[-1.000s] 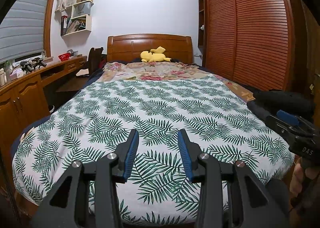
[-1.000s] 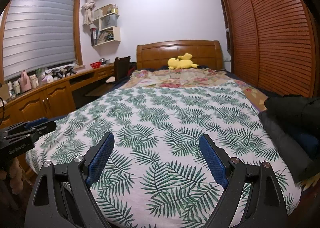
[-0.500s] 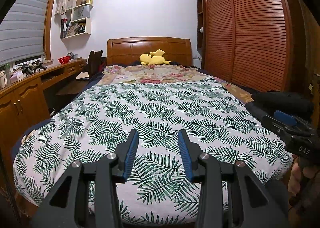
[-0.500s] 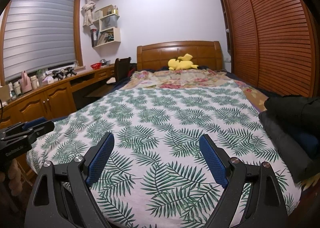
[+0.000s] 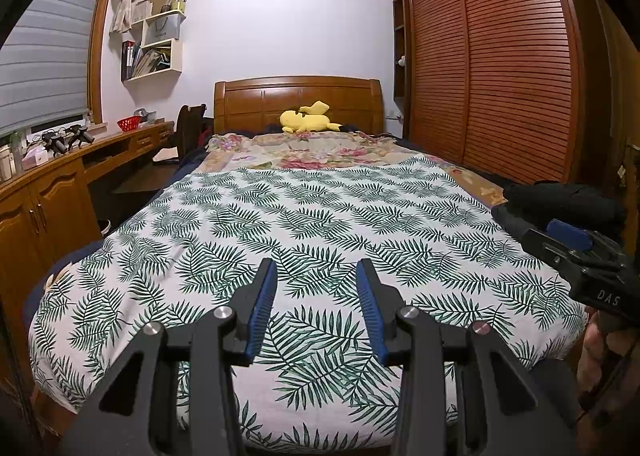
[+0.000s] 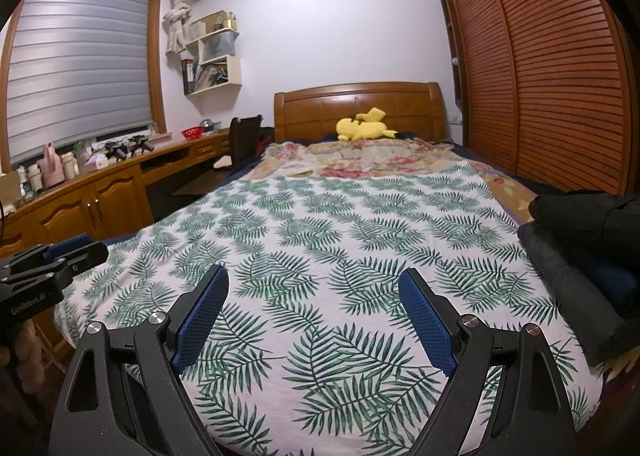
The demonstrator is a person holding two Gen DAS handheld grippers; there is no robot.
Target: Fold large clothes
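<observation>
A pile of dark clothes [image 5: 568, 198] [image 6: 580, 240] lies on the right edge of the bed, black garments with a bit of blue among them. My left gripper [image 5: 316, 268] hovers over the near end of the leaf-print bedspread [image 5: 320, 216], jaws partly apart with nothing between them. My right gripper [image 6: 314, 274] is held over the same bedspread [image 6: 340, 224], open wide and empty, with the dark pile to its right. Each gripper also shows in the other's view: the right gripper [image 5: 568, 248] just in front of the pile, the left gripper [image 6: 52, 260] near the bed's left edge.
A floral quilt [image 5: 304, 148] and a yellow plush toy [image 5: 306, 120] lie by the wooden headboard [image 5: 296, 96]. A long wooden desk [image 6: 100, 184] with small items and a chair [image 6: 244, 136] runs along the left. Louvred wardrobe doors [image 5: 500, 68] line the right wall.
</observation>
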